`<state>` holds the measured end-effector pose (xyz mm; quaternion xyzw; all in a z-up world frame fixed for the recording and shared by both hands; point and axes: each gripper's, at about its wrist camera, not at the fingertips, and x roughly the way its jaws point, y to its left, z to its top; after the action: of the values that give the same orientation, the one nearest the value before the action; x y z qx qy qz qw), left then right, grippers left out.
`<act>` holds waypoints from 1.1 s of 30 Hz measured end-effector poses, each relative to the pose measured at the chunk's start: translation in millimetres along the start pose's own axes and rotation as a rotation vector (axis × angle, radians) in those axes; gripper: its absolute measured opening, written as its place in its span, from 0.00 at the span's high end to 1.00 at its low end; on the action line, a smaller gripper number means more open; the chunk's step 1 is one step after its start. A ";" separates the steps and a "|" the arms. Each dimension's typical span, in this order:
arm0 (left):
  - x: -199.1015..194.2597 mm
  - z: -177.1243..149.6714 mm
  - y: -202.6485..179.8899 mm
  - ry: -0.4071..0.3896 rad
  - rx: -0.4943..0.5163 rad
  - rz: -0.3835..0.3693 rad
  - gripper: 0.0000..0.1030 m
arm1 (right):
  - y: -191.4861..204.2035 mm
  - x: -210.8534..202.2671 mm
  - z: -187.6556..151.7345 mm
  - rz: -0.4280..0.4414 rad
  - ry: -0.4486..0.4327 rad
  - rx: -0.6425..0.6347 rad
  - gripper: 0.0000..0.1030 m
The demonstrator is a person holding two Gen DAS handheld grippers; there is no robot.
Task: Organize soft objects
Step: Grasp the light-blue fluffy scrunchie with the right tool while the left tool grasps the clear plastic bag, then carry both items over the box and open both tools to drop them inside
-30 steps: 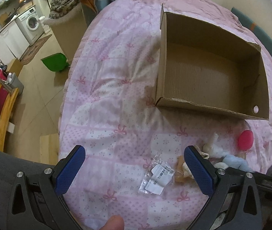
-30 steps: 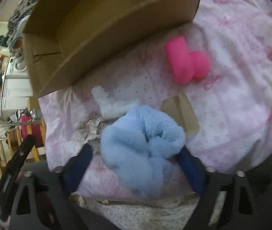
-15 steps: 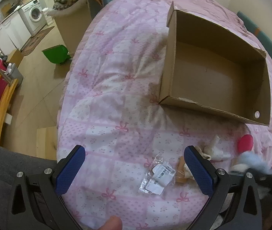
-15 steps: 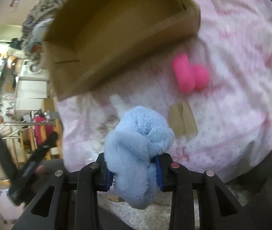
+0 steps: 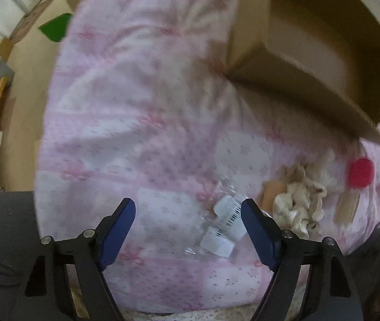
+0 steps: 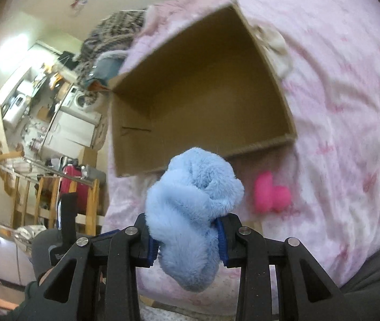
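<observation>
Here right tongs (image 6: pixel 187 243) clench blue fluffy sock (image 6: pixel 192 200) before box rim (image 6: pixel 259 144); left tongs (image 5: pixel 187 230) gape.

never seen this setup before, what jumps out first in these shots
The fluffy blue sock dominates the right wrist view, clamped in the right gripper and held up in front of the open cardboard box on the pink bedspread. A bright pink soft toy lies on the bedspread just right of the sock. In the left wrist view, the left gripper hangs open over a clear packet with barcode labels.

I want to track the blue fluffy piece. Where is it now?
In the right wrist view, the blue fluffy piece is clamped in the right gripper, off the bedspread, before the cardboard box.
</observation>
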<state>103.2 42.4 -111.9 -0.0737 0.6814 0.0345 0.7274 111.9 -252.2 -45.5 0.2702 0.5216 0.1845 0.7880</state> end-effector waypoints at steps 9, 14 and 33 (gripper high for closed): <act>14.9 -1.3 -25.7 0.068 0.084 -0.078 0.71 | -1.5 3.2 0.0 0.004 -0.004 0.020 0.65; -1.8 -5.0 -22.2 0.033 0.087 -0.088 0.88 | -6.7 -3.0 -5.1 0.014 -0.010 0.022 0.65; -61.2 -14.2 -16.3 -0.189 0.042 0.024 0.88 | 6.8 3.2 -9.8 -0.032 -0.002 -0.063 0.65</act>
<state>87.4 27.2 -50.8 -0.0465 0.6110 0.0357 0.7895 104.0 -242.8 -46.6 0.2371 0.5190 0.1876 0.7995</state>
